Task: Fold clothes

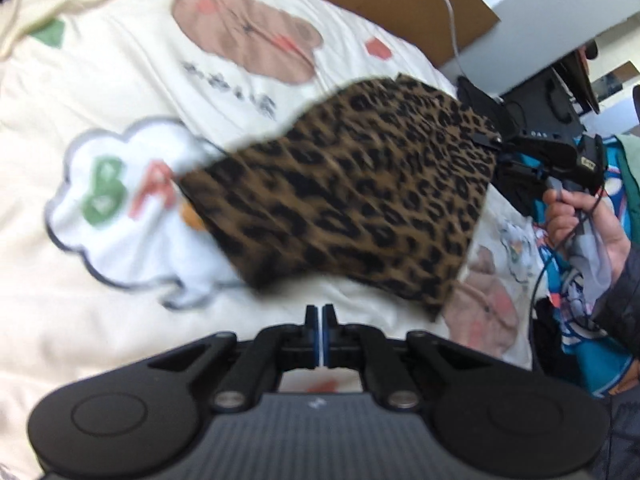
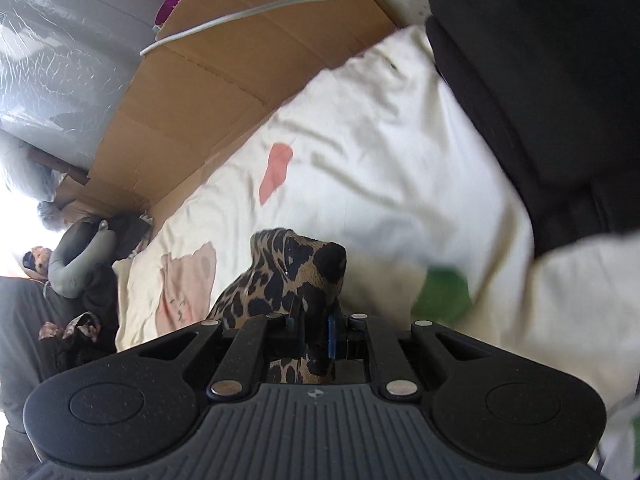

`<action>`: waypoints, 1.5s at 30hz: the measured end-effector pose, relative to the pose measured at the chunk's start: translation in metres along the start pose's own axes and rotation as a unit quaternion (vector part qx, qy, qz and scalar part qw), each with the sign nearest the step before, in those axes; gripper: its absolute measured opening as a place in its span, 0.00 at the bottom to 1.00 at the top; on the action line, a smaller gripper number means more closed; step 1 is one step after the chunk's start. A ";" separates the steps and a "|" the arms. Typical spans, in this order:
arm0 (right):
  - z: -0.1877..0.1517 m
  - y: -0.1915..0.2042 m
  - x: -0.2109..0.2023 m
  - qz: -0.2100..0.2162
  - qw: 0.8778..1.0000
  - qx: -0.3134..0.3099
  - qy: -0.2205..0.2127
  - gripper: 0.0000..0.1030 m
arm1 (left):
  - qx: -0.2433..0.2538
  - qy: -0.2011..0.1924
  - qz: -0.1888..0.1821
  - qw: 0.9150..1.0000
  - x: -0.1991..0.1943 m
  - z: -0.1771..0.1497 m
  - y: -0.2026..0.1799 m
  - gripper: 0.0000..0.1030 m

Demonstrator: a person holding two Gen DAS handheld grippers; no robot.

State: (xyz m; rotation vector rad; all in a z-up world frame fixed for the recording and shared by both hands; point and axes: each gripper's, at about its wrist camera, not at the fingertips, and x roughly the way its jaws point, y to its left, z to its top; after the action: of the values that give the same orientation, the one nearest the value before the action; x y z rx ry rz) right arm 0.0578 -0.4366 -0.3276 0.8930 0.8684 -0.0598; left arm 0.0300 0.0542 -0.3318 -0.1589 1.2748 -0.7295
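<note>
- Left wrist view shows the leopard-print garment [image 1: 344, 196] hanging over the bed [image 1: 120, 288], one corner lifted at the right by the right gripper [image 1: 490, 142]; the cloth is blurred, and I cannot tell whether its lower edge touches the cartoon-print cover.
- By the way it drapes and bends, I judge the garment soft, light and limp: it will sag from any single hold and should not slip easily from rubber pads.
- Best holds look to be the corners or a hem; a second pinch on the free lower edge nearest the left gripper [image 1: 319, 316] would let the cloth be spread flat before folding.
- Left fingers [image 1: 310, 320] are pressed together with nothing between them, poised just short of the cloth's near edge.
- Right wrist view shows the right fingers [image 2: 331, 336] clamped on a bunched fold of the garment, which sticks up past the tips in a peak and also fills the gap behind them.
</note>
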 end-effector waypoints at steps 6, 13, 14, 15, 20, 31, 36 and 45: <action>0.028 0.004 0.014 0.021 1.000 -0.009 0.001 0.16 | 0.012 -0.053 0.024 0.998 -0.010 0.040 0.003 0.08; 0.004 -0.018 0.029 0.006 0.999 0.030 0.022 0.37 | 0.050 -0.084 0.030 0.995 0.011 0.084 -0.016 0.30; -0.001 -0.022 0.031 0.006 0.999 0.038 0.028 0.37 | 0.055 -0.083 0.029 0.995 0.016 0.090 -0.019 0.34; -0.008 -0.026 0.033 0.007 0.998 0.046 0.033 0.40 | 0.061 -0.082 0.027 0.994 0.022 0.096 -0.022 0.35; -0.036 -0.037 0.031 0.027 0.996 0.070 0.045 0.44 | 0.091 -0.078 0.012 0.993 0.046 0.114 -0.040 0.48; -0.103 -0.054 0.014 0.099 0.981 0.155 0.067 0.44 | 0.077 -0.054 -0.034 0.995 0.096 0.129 -0.045 0.52; -0.137 -0.049 0.017 0.111 0.977 0.164 0.075 0.42 | 0.053 -0.044 -0.050 0.996 0.110 0.137 -0.041 0.52; -0.137 -0.038 0.007 0.107 0.983 0.141 0.048 0.06 | 0.042 -0.020 -0.065 0.997 0.122 0.140 -0.035 0.54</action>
State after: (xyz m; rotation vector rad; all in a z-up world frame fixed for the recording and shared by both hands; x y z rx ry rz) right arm -0.0396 -0.3631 -0.4006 1.2593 0.8606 0.0490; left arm 0.1551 -0.0819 -0.3694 -0.1891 1.2019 -0.8855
